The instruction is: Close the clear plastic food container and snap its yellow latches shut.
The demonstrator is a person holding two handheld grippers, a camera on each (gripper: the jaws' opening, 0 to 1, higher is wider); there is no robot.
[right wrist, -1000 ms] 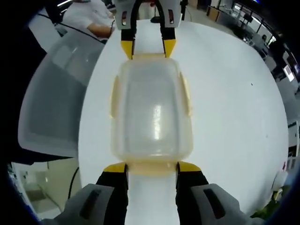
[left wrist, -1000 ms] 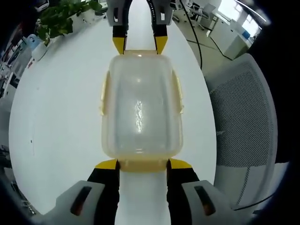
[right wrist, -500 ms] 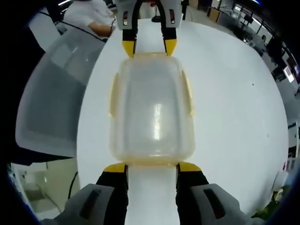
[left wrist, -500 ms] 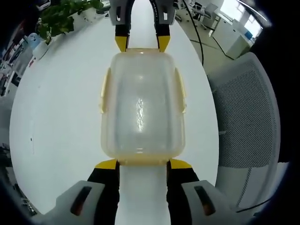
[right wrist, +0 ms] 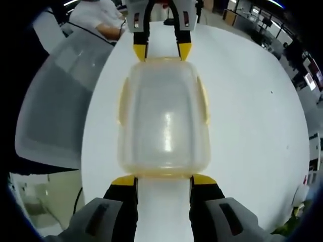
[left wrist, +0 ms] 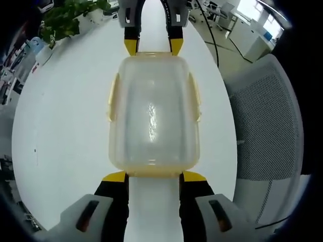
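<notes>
My left gripper has its yellow-tipped fingers spread apart, one at each corner of the near short end of the container, tips right against the yellow rim there. Nothing is pinched between them; the white worktop shows in the gap.

My right gripper stands the same way at the opposite short end: fingers apart, tips touching the container's edge at either corner, bare worktop between them. Each gripper also shows at the top of the other's view, with its yellow tips set against the far end of the box, the right one in the left gripper view and the left one in the right gripper view.

The container sits flat on the worktop between my two grippers, its clear lid on top and reflecting the ceiling light. A yellow latch lies along one long side and another latch along the other; I cannot tell whether they are snapped down.

A mesh-backed chair stands just off the worktop's edge, seen as a pale chair in the right gripper view. A leafy plant sits at the worktop's far corner. A person in white is beyond the chair.
</notes>
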